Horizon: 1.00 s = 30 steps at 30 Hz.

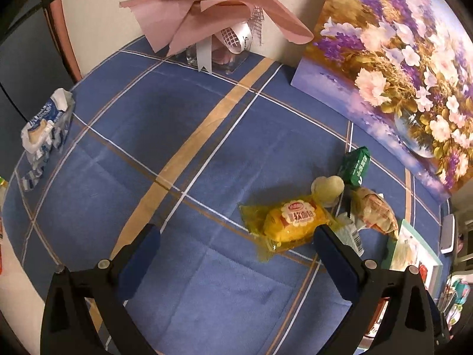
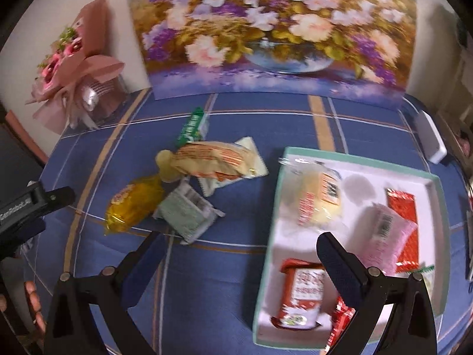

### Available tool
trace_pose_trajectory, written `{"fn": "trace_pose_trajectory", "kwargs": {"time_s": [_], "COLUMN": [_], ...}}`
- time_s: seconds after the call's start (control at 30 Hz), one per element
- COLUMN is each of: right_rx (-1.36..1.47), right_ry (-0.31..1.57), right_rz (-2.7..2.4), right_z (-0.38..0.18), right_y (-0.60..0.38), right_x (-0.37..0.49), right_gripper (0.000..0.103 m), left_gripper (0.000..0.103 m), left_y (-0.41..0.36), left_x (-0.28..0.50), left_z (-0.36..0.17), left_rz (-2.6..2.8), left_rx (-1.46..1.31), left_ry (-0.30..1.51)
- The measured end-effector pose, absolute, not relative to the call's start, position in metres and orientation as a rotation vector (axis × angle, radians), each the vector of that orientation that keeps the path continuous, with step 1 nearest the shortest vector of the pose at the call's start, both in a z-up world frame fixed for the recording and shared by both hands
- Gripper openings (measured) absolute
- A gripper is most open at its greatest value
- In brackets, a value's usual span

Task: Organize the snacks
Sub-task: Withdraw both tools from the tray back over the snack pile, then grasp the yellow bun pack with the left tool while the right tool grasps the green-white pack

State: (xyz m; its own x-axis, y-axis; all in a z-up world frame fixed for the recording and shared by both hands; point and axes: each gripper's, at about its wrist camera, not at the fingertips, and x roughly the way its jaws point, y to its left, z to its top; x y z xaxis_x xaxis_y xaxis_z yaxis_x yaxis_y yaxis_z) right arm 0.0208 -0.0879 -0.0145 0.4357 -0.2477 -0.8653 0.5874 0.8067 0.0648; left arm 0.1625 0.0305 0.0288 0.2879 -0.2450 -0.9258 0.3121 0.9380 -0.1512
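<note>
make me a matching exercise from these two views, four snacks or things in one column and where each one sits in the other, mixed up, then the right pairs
Things
1. yellow snack pack
2. pink snack pack
3. blue and white packet
4. flower painting

Places
A. inside the white tray with the green rim
B. alone near the left edge of the blue checked cloth
C. propped upright at the back of the table
D. on the cloth in the loose pile of snacks, outside the tray

Pairs: 1-D, 2-A, 3-B, 4-C
</note>
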Motion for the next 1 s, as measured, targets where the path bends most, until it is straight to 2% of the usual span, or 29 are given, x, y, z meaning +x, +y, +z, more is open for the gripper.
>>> {"fn": "trace_pose_trajectory", "kwargs": {"time_s": [0.53, 1.0], "right_rx": [0.304, 0.249], "right_ry": [1.095, 1.152], "right_rz": [-0.490, -0.454], "right_z": [-0.058, -0.086], "right_y": [-0.076, -0.071], "right_x": [0.077, 0.102], "right_gripper": [0.103, 0.103], "left_gripper": [0.103, 0.103], "left_y": [-0.012, -0.051], "left_x": [0.179, 0.176], "left_z": [-0.014, -0.035], "left_rz": [-0.537, -0.652], "left_rx": [0.153, 0.232], "left_ry": [1.337, 1.364]}}
